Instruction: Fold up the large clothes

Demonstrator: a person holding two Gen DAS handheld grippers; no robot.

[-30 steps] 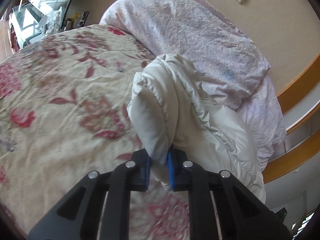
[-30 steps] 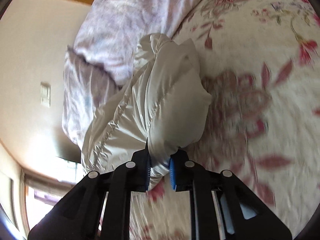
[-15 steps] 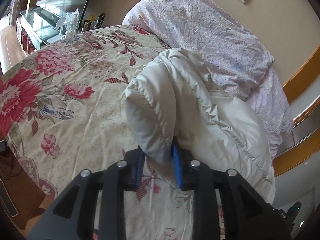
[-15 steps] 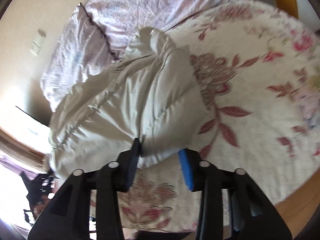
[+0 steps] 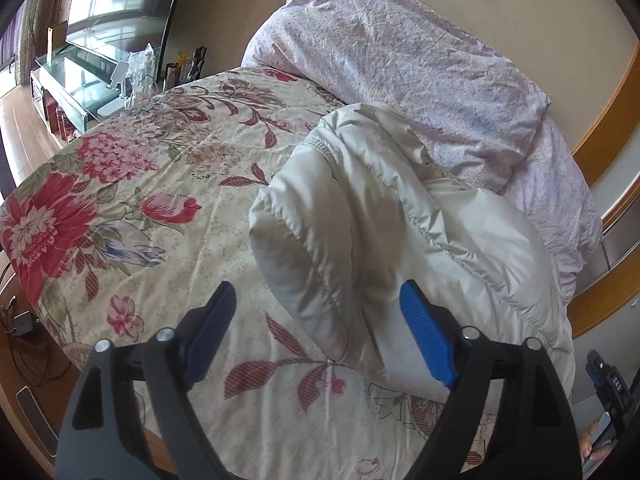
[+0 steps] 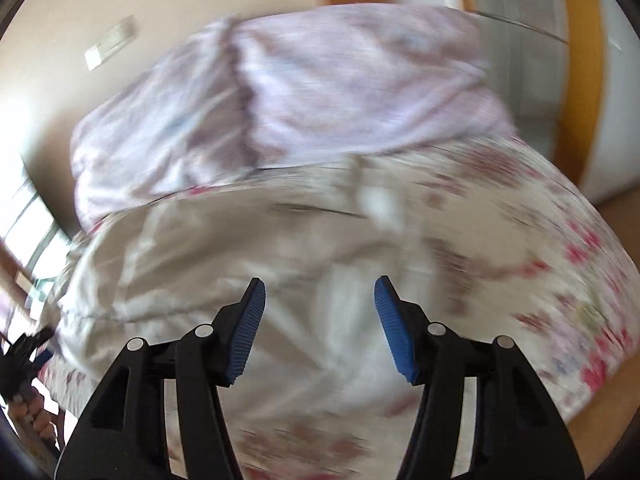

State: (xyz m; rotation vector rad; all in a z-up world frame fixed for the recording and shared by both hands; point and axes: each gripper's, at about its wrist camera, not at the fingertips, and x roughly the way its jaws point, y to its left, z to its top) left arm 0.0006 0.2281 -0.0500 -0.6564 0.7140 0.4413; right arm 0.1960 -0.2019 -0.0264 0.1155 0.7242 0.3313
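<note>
A white puffer jacket (image 5: 380,216) lies bunched and folded on the floral bed cover (image 5: 160,200), close to the lilac pillows. My left gripper (image 5: 318,286) is low over the jacket's near edge. Its jaws are opening wide: the puffy edge sits between them but the blue pads (image 5: 426,340) do not press on it. The right wrist view is blurred by motion. There my right gripper (image 6: 320,282) hangs above the jacket (image 6: 180,264) with its jaws opening and nothing between them.
Lilac pillows (image 5: 400,72) are piled against the wall and the wooden headboard (image 5: 612,184). A glass-topped cabinet (image 5: 80,68) with bottles stands beyond the bed's far side. The bed's wooden edge (image 6: 600,420) runs near my right gripper. A person's hand (image 6: 36,420) shows at lower left.
Both grippers have let go of the jacket and their jaws have spread. The jacket has settled onto the bed. My right gripper has risen and rolled, and its view has swung towards the pillows.
</note>
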